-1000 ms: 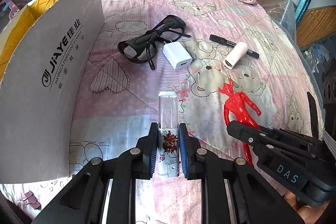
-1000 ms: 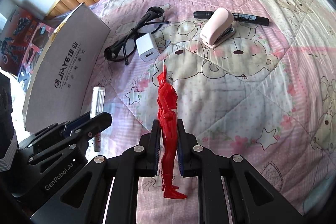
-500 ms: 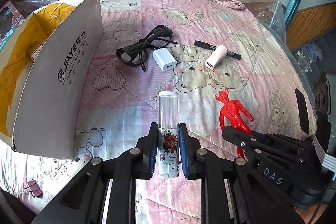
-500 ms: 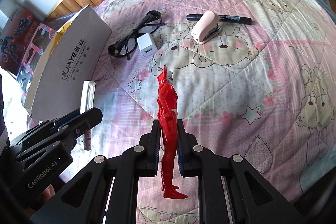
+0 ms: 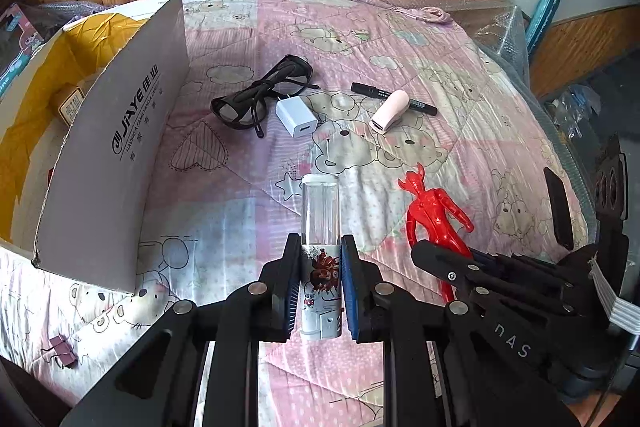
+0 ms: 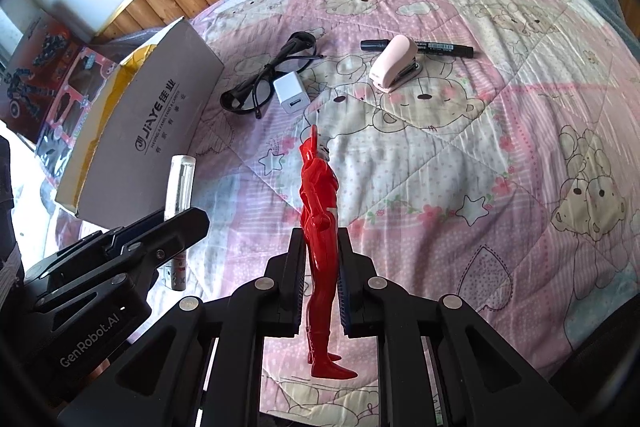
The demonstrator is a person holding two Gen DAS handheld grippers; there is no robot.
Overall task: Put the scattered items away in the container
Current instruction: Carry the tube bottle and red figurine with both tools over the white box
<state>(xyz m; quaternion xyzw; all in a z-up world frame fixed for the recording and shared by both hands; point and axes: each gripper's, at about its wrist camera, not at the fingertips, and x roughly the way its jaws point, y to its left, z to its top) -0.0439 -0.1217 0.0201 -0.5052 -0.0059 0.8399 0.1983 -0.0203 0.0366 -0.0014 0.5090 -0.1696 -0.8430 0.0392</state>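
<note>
Both loads are lifted over the bed: left gripper [image 5: 320, 291] pinches the clear tube [image 5: 320, 227], right gripper [image 6: 319, 283] clamps the red figure [image 6: 318, 211]; best cross the cardboard box [image 5: 116, 147] wall high before releasing inside.

A: What colours are here?
B: Red figure [image 6: 318, 227], black glasses [image 5: 260, 99], white charger [image 5: 297, 118], pale pink stapler [image 6: 394, 69].
A: And the bed?
B: A pink bear-print quilt [image 6: 500, 131].
</note>
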